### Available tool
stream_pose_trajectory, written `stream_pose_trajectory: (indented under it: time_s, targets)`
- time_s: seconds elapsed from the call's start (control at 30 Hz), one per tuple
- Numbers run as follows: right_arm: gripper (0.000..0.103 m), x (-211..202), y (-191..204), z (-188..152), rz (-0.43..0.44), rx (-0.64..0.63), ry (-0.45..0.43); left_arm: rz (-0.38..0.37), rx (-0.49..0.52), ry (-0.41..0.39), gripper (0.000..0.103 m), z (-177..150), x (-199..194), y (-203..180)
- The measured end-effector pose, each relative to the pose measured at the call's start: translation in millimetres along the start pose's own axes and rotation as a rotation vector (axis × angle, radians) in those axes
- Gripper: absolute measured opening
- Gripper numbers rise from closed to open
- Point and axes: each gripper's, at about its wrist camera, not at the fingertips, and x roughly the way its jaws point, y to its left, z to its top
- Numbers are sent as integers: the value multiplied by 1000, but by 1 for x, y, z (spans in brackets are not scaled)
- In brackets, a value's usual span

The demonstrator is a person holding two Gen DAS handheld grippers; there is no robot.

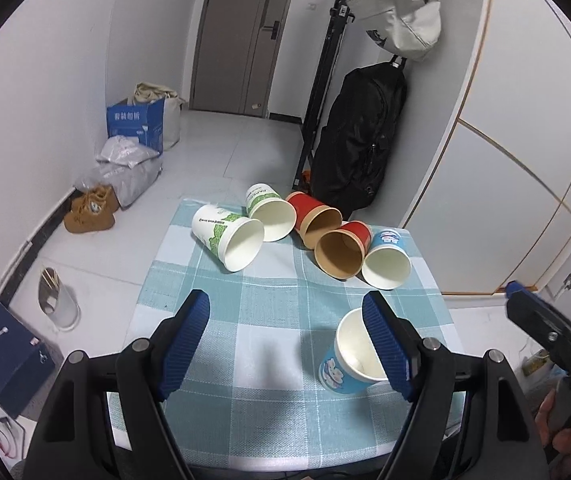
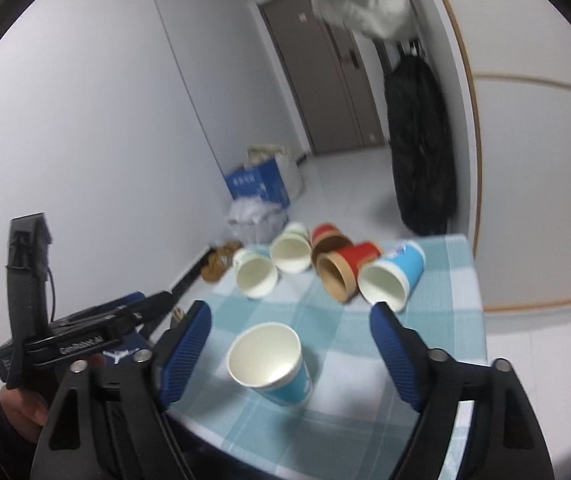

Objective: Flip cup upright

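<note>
Below both claws lies the counter point(image 1: 221, 364), covered with a cloth of pale blue and white squares. Ahead of the claws, at the far side of the counter, five paper cups lie on their sides in a row, their mouths turned toward the cameras: two green-and-white cups point(image 1: 227, 238) to the left, two red cups point(image 1: 317, 218) in the middle, and a lying blue cup point(image 1: 387, 256) at the right end, touching its red neighbour.

Nearer, one upright blue cup point(image 2: 271, 362) stands on its base with the mouth up. In the right wrist view it stands just ahead of the right claw point(image 2: 290, 354), between the lines of the two fingers but not touching either. The right claw is wide apart and holds nothing. The left claw point(image 1: 285, 340) is also wide apart and empty; the upright cup is just beside its right finger.

I judge that one cup is done and five are left to flip. The lying blue cup seems the nearest next one for the right claw.
</note>
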Motion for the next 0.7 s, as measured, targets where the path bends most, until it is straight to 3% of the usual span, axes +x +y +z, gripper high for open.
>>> stream_pose_trajectory:
  time_s: [0.27,0.7]
  targets:
    - [96,-13,5,-9,-37,-51,-108,37,20,-65,75,-2,-6,-7]
    - [100,-19,-1,-12,-56,-43,-149,88,50,-122,77,-5,-13,-13]
